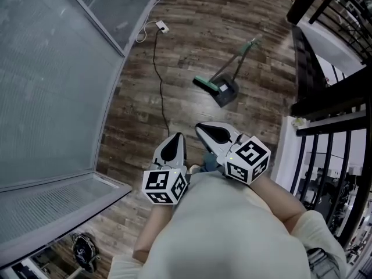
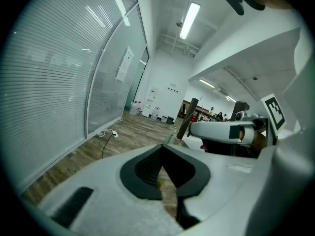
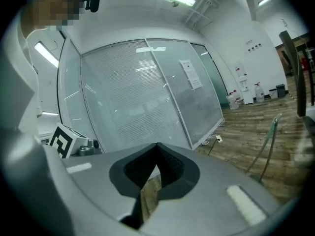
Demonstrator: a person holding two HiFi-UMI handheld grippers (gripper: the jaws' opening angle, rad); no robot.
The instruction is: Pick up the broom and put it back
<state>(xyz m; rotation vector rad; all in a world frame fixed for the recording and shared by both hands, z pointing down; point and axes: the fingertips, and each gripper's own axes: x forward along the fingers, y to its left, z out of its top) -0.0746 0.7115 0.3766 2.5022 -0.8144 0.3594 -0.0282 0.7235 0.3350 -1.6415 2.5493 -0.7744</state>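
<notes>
Wood floor runs along a glass wall, and the broom (image 1: 204, 85) lies on it beside a dustpan (image 1: 226, 93), well ahead of us. The approach is only starting: left gripper (image 1: 177, 140) and right gripper (image 1: 203, 129) both have jaws pressed together, empty. Next we must walk close, open one, and take the handle. No writing is readable — only square markers.
</notes>
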